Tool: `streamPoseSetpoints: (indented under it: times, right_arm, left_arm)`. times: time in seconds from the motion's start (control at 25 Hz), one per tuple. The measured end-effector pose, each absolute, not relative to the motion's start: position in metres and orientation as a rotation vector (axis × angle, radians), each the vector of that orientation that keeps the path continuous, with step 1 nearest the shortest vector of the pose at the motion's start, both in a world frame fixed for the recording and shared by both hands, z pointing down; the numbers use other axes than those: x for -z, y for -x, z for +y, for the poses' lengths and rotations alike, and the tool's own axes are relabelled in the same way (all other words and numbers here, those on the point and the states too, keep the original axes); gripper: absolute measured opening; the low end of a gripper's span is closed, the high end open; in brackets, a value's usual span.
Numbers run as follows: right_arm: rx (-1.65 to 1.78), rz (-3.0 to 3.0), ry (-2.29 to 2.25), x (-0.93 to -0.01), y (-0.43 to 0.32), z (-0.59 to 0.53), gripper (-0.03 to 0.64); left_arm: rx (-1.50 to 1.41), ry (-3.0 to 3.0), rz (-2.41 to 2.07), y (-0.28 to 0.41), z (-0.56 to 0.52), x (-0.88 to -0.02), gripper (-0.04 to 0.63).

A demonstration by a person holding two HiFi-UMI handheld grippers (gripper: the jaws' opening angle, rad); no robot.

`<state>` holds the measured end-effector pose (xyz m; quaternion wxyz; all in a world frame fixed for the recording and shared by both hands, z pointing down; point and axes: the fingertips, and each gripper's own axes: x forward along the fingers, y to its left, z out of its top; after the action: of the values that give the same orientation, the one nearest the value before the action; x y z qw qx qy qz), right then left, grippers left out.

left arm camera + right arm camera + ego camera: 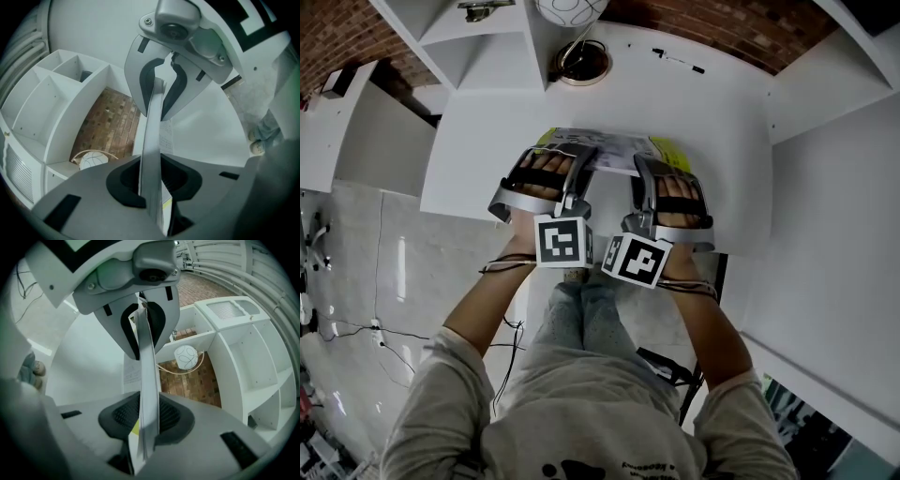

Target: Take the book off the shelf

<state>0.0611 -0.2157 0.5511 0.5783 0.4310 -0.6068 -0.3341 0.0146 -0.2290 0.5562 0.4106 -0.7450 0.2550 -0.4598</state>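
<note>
A thin book (609,152) with a pale cover and yellow edges is held flat over the white table (703,112), close in front of me. My left gripper (574,169) is shut on its near left edge. My right gripper (643,173) is shut on its near right edge. In the left gripper view the book (151,117) runs edge-on between both jaws of the left gripper (154,140), with the pads pressed against it. The right gripper view shows the same: the book (149,348) is clamped edge-on in the right gripper (146,380).
A white patterned globe lamp (570,9) on a ring base (581,64) stands at the table's far side. Two black pens (680,58) lie near the back. White shelf compartments (478,37) rise at the left, and a white panel (834,216) at the right.
</note>
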Motion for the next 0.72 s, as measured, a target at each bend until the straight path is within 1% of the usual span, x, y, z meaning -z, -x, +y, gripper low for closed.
streamPoseSetpoints:
  times: [0.32, 0.72]
  right_arm:
    - [0.731, -1.416, -0.979, -0.599, -0.070, -0.218, 0.083]
    - [0.590, -1.452, -0.846, -0.669, -0.072, -0.193, 0.081]
  left_arm:
    - [1.189, 1.904, 0.616, -0.023, -0.232, -0.607, 0.078]
    - [1.260, 1.982, 0.492, -0.025, -0.206, -0.672, 0.077]
